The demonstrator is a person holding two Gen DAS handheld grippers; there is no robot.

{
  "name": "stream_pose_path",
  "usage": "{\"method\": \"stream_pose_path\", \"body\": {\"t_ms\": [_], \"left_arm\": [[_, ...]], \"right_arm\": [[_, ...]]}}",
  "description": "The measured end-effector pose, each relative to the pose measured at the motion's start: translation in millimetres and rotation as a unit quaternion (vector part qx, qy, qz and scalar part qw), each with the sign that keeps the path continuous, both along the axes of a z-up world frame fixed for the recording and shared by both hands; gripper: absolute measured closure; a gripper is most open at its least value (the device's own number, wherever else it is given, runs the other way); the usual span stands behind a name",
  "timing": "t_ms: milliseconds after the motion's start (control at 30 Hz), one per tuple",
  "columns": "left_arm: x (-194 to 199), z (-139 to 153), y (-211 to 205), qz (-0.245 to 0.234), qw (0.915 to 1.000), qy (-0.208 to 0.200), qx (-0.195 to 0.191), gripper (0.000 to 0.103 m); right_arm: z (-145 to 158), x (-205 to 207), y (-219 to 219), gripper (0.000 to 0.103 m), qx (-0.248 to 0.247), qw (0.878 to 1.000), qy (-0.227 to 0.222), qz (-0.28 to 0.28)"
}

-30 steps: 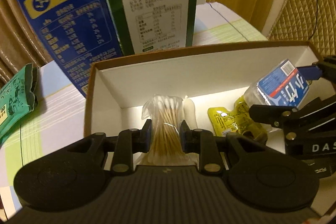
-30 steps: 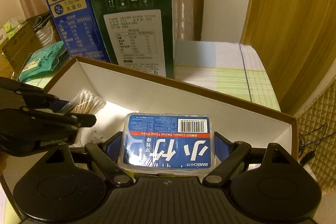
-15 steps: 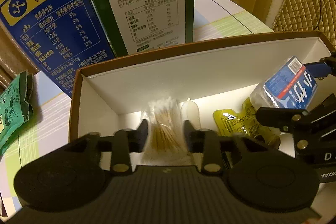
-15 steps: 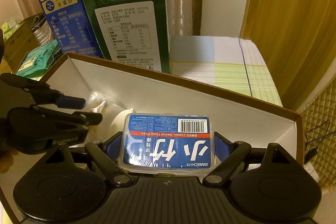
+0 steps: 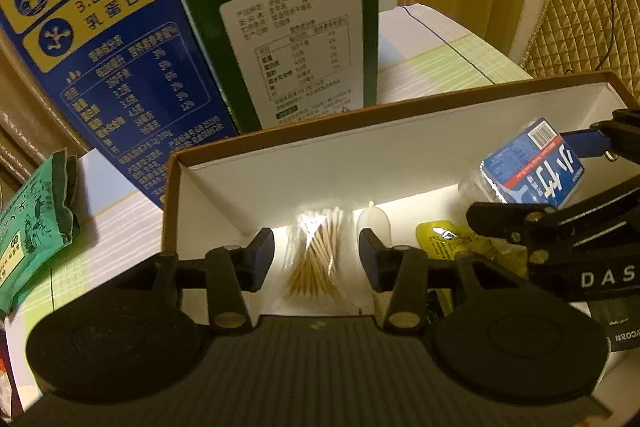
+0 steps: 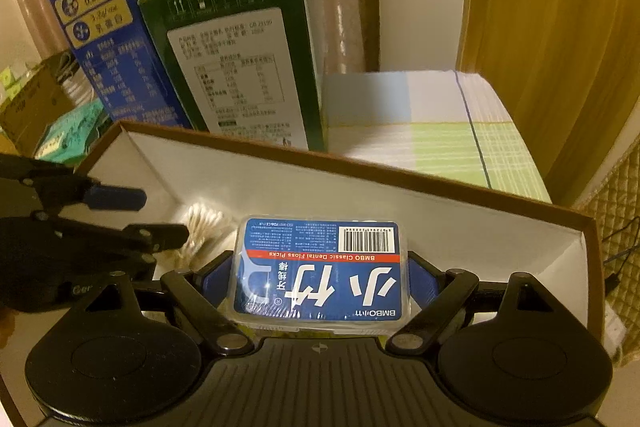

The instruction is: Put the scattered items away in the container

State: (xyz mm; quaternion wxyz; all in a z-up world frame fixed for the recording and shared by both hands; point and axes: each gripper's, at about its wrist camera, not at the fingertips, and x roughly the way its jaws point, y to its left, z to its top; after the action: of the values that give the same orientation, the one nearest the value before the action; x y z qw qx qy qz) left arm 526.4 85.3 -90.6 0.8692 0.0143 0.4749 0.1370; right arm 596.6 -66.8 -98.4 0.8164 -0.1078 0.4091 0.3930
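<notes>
left gripper just opened off the soft cotton swab bag; right gripper clamps the stiff, slick floss box by its short ends over the box

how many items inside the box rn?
3 lying inside the box: cotton swab bag, white tube, yellow pouch. Floss pick box is gripped above. More may be hidden.

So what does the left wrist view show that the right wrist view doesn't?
Only the left wrist view: the yellow sachet and small white bottle in the box, and the left tongs, which have just been opening, with pads clear of the cotton swab bag.
Only the right wrist view: the barcode face of the floss pick box, clamped in the right tongs.
Both: the brown-rimmed box, swabs, floss box, blue carton and green carton.
</notes>
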Motion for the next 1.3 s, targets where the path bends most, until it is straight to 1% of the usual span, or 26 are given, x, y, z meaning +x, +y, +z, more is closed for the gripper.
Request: {"method": "stream_pose_path", "body": {"t_ms": [100, 167, 267, 300, 433, 600, 667, 767, 833, 867, 967, 1167, 1300], "left_arm": [[-3.1, 3.2, 2.8, 0.013, 0.9999, -0.005, -0.004, 0.061], [-5.6, 2.8, 4.6, 0.021, 0.9998, -0.004, -0.003, 0.053], [-9.8, 3.5, 4.7, 0.023, 0.9997, -0.004, 0.002, 0.050], [-10.8, 4.2, 4.7, 0.023, 0.9997, -0.004, 0.003, 0.050], [-14.7, 7.0, 5.4, 0.026, 0.9996, -0.006, 0.001, 0.048], [-24.2, 13.7, 0.3, 0.017, 0.9997, -0.014, -0.009, 0.043], [-28.7, 17.3, -3.3, 0.014, 0.9997, -0.020, -0.009, 0.036], [-36.6, 24.9, -8.6, 0.011, 0.9994, -0.032, -0.012, 0.031], [-43.3, 30.8, -12.7, 0.010, 0.9990, -0.043, -0.011, 0.027], [-47.3, 34.1, -15.3, 0.009, 0.9988, -0.048, -0.011, 0.023], [-62.0, 42.9, -23.6, 0.006, 0.9982, -0.060, -0.007, 0.016], [-94.9, 59.8, -42.5, 0.011, 0.9965, -0.083, 0.007, 0.009], [-117.2, 71.2, -51.1, 0.017, 0.9952, -0.096, 0.002, 0.008]], "right_arm": [[-0.3, -0.2, 0.9, 0.019, 0.010, 1.000, -0.009, 0.002], [-1.6, 0.2, -0.9, 0.018, 0.023, 1.000, -0.009, 0.002], [-0.4, 2.5, -6.4, 0.010, 0.044, 0.999, -0.005, -0.011], [0.8, 3.2, -8.3, 0.009, 0.050, 0.999, -0.004, -0.015], [8.9, 3.8, -16.5, 0.006, 0.055, 0.998, 0.004, -0.025], [22.8, -3.5, -31.1, 0.002, 0.056, 0.998, 0.004, -0.019], [27.2, -6.9, -38.0, 0.002, 0.056, 0.998, 0.007, -0.023], [33.0, -12.2, -49.1, 0.002, 0.063, 0.998, 0.014, -0.025], [38.3, -19.5, -58.4, 0.002, 0.068, 0.997, 0.013, -0.021], [41.0, -23.4, -62.5, 0.002, 0.068, 0.997, 0.010, -0.018], [48.8, -38.8, -75.5, 0.002, 0.062, 0.998, -0.011, -0.014], [55.0, -80.0, -97.1, 0.002, 0.034, 0.998, -0.044, -0.004], [55.2, -105.1, -107.5, 0.002, 0.024, 0.999, -0.041, -0.001]]}}
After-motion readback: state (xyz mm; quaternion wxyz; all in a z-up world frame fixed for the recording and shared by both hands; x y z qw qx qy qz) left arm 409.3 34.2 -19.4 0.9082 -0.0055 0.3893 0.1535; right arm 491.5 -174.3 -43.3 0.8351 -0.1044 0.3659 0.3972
